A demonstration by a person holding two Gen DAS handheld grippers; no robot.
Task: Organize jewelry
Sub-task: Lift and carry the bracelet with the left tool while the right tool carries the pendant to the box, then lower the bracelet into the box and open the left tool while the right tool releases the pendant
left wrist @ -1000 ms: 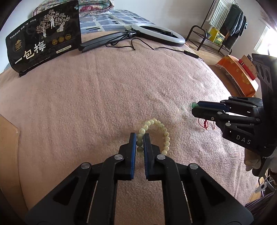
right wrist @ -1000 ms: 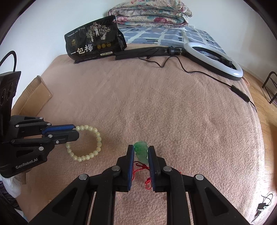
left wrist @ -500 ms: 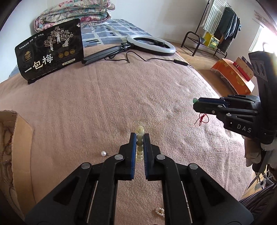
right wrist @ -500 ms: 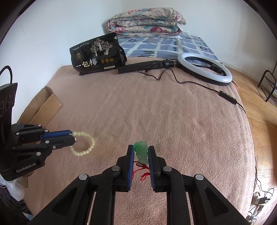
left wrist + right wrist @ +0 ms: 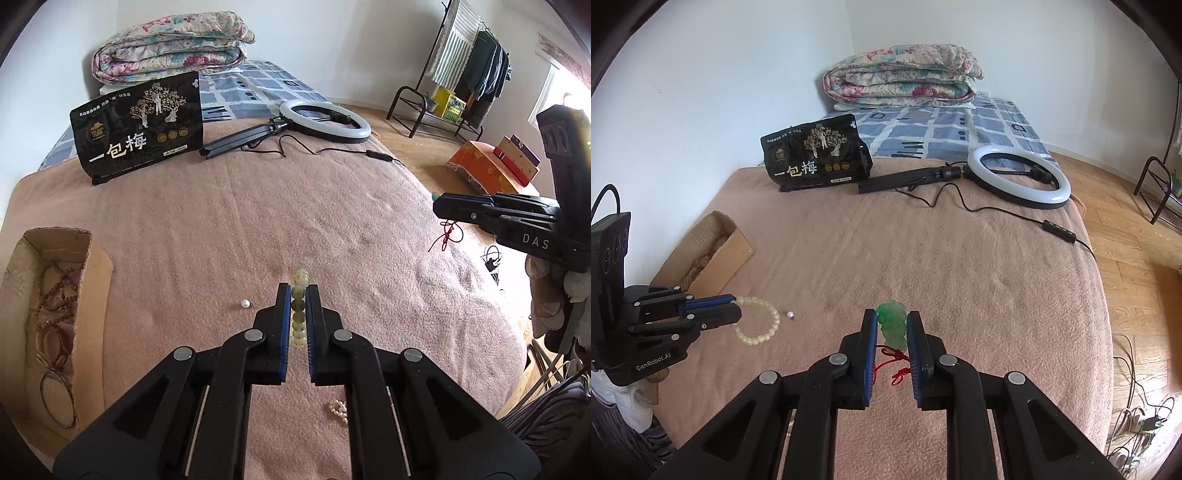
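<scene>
The pale bead bracelet [image 5: 298, 308] is hanging edge-on between the left gripper [image 5: 295, 295] fingers, which are pinching it above the pink blanket [image 5: 258, 221]; in the right wrist view its loop [image 5: 759, 321] is dangling past the fingertips at about 3 o'clock. The green jade pendant [image 5: 893, 325] is sitting clamped between the right gripper [image 5: 892, 319] fingers, its red cord [image 5: 895, 365] trailing toward 6 o'clock. A loose pearl [image 5: 245, 303] is lying at 9 o'clock of the left fingertips. A cardboard box [image 5: 92, 280] holding more beads is sitting further out at 9 o'clock. A small pearl cluster [image 5: 338, 408] is lying at 5 o'clock.
</scene>
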